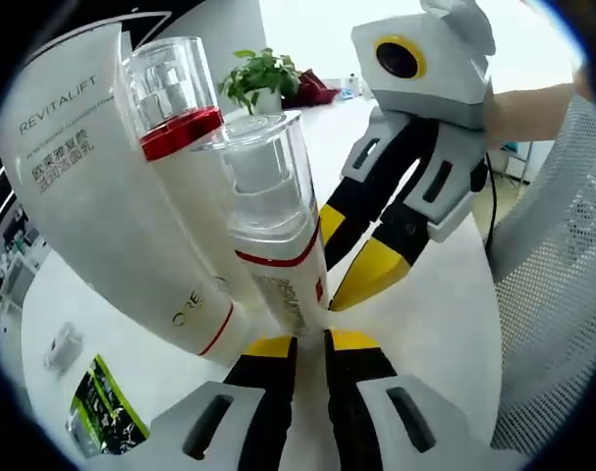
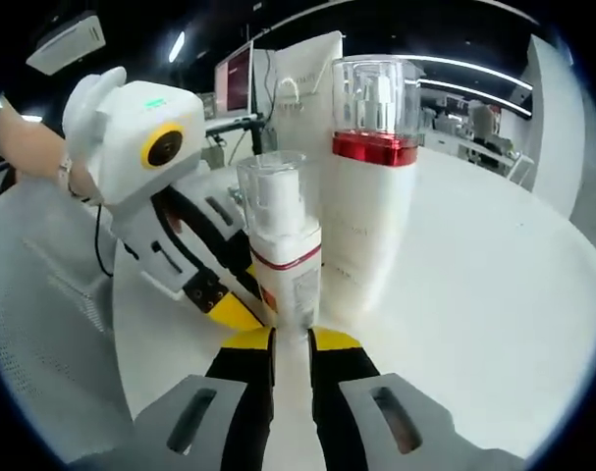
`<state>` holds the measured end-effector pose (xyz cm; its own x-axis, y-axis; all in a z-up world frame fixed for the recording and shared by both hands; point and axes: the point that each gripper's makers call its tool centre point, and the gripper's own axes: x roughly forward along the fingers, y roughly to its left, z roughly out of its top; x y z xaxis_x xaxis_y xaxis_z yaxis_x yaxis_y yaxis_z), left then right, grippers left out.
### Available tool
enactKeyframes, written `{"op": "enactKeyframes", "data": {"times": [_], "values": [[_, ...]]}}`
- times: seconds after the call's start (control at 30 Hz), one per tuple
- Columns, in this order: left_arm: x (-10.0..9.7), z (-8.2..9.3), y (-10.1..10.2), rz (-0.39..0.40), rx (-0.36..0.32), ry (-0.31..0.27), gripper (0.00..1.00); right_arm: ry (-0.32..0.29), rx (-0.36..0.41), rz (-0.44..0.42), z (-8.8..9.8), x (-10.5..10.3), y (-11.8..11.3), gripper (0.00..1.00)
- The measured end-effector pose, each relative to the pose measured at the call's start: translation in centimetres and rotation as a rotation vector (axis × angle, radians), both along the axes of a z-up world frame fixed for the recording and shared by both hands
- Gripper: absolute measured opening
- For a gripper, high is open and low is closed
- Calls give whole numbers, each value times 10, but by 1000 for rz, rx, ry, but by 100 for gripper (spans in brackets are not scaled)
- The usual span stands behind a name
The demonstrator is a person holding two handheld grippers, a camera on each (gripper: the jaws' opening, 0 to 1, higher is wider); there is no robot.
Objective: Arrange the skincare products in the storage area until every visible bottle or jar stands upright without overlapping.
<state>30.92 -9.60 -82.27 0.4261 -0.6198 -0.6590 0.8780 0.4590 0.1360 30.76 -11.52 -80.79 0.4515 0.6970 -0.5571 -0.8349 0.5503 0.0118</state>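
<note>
In the left gripper view the left claw (image 1: 310,343), jaws nearly closed, sits at the small pump bottle's (image 1: 273,231) base; whether it grips is unclear. The right claw (image 1: 352,260) reaches in from upper right, likewise uncertain. A taller red-collared bottle (image 1: 185,186) stands behind on the white tabletop (image 1: 435,304).

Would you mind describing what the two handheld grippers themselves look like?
Both grippers, left gripper and right gripper, have black jaws with yellow tips set in pale grey slotted housings. The right gripper carries a black cable, and a black cable also hangs from the left gripper.
</note>
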Motion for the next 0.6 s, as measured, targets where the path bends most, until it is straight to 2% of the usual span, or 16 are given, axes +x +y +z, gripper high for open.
{"op": "enactKeyframes", "data": {"times": [0.6], "values": [[8, 0, -2, 12, 11, -6, 12, 8, 8, -18, 1, 9, -3, 12]]}}
